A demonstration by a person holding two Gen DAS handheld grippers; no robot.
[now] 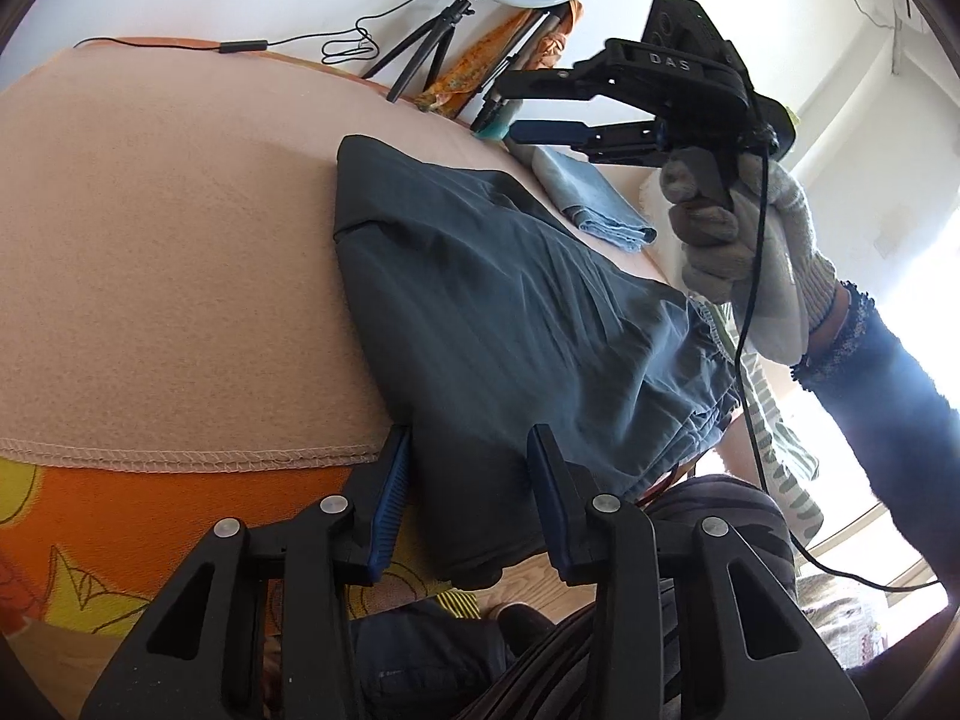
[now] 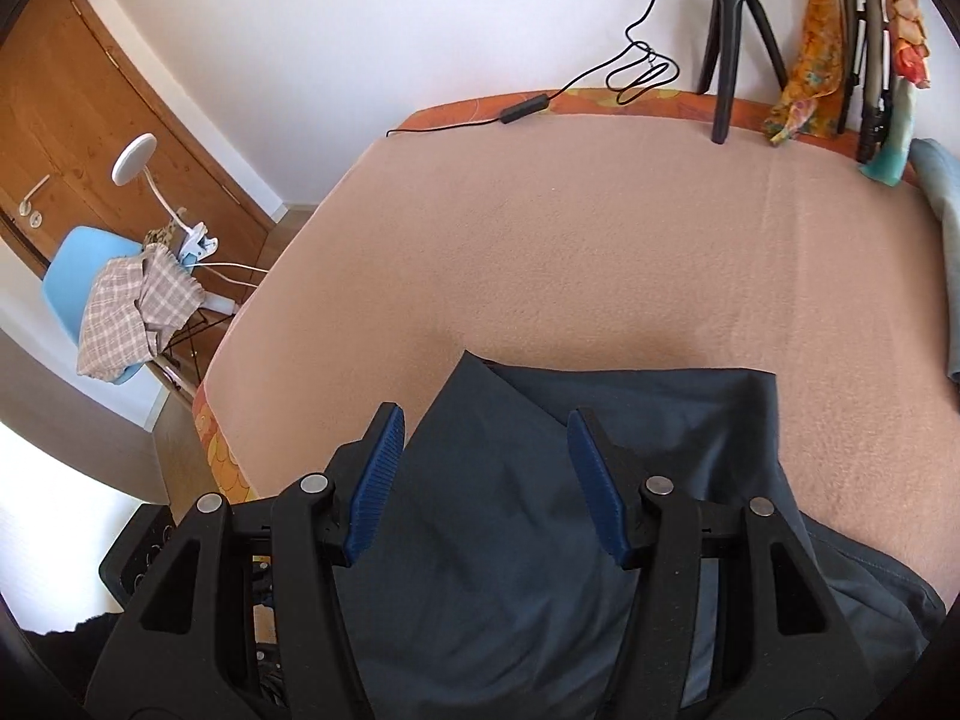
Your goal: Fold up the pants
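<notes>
Dark grey pants [image 1: 480,300] lie folded on a pink blanket [image 1: 150,240], with their near end hanging over the bed's edge. My left gripper [image 1: 469,432] is at that near end. Its blue pads stand apart, one at the cloth's left edge and one over the cloth, and I see no pinch. A gloved hand holds my right gripper [image 1: 509,109] in the air above the far end of the pants, open and empty. In the right wrist view the right gripper [image 2: 485,411] hovers open over the pants [image 2: 690,420], whose folded corner points away onto the blanket [image 2: 570,240].
A ring-light tripod [image 2: 729,30] and its cable [image 2: 636,66] stand at the blanket's far edge. A folded light-blue cloth [image 1: 600,204] lies beyond the pants. To the left of the bed is a blue chair with a checked cloth [image 2: 120,306]. An orange patterned sheet [image 1: 120,540] hangs below the blanket's hem.
</notes>
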